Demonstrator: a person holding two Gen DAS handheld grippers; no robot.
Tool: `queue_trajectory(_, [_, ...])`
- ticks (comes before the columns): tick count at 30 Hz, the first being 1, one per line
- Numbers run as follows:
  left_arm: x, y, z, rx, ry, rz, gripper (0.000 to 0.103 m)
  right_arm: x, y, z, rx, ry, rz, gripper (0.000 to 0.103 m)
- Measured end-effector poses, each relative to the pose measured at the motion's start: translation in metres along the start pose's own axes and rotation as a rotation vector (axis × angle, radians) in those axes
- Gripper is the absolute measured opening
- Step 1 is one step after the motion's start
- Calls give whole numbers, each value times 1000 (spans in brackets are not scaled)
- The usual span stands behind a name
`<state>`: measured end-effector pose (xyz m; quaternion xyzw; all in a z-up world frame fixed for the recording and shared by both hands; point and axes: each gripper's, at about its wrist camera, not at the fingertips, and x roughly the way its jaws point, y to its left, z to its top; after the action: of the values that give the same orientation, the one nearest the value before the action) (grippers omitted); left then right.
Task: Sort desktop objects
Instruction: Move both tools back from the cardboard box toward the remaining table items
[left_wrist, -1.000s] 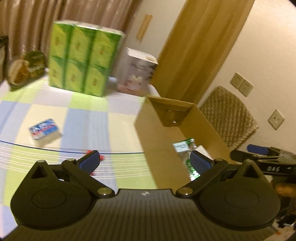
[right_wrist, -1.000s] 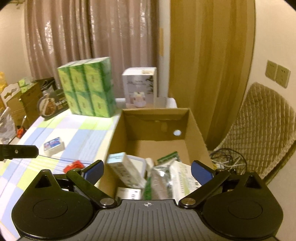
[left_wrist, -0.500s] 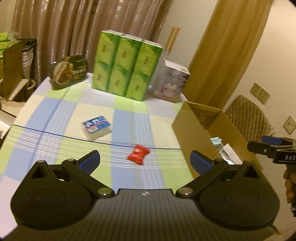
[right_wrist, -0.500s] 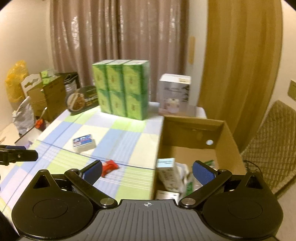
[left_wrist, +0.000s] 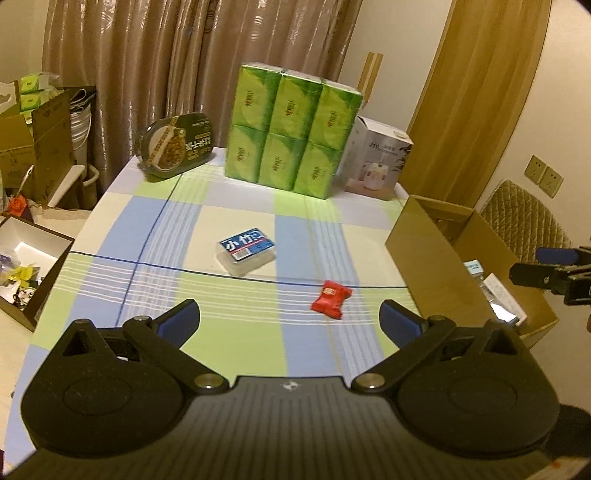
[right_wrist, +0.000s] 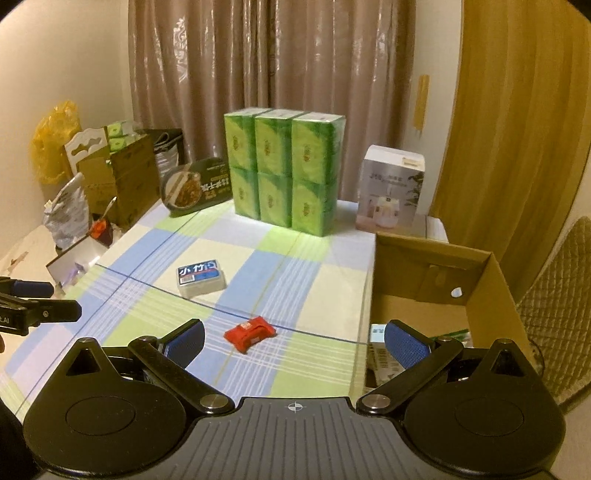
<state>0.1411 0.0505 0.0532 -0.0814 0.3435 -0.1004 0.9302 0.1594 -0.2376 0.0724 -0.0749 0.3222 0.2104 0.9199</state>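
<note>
Two small things lie loose on the checked tablecloth (left_wrist: 236, 332). Left of the cardboard box (right_wrist: 487, 295) and well apart from it is one clear pack with a blue and white label (left_wrist: 246, 247). Nearer the box lies one red crinkled wrapper (left_wrist: 331, 298), flat on a pale stripe. Behind them stands one green block of six packs (right_wrist: 282, 171). The left gripper (left_wrist: 290, 326) and right gripper (right_wrist: 294, 341) both gape wide, holding nothing.
</note>
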Motion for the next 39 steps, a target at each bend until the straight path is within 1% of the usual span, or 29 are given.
queue_trajectory(9, [5, 17, -8, 13, 22, 40, 102, 18, 12, -9, 3, 39, 27, 101])
queue_trajectory(17, [22, 30, -12, 27, 40, 70, 102, 50, 22, -20, 13, 104, 57, 101])
queue_trajectory(24, [56, 46, -14, 40, 67, 98, 102, 91, 28, -33, 27, 165, 86, 101])
queue_trajectory(29, [87, 54, -14, 54, 81, 108, 102, 122, 31, -40, 27, 205, 97, 101])
queue_trajectory(33, [113, 56, -12, 73, 85, 118, 102, 143, 30, -39, 37, 209, 95, 101])
queue_trajectory(36, [130, 56, -8, 71, 78, 112, 102, 159, 27, -35, 39, 207, 104, 101])
queue_trajectory(39, [144, 55, -3, 99, 70, 102, 102, 176, 30, -30, -20, 209, 111, 101])
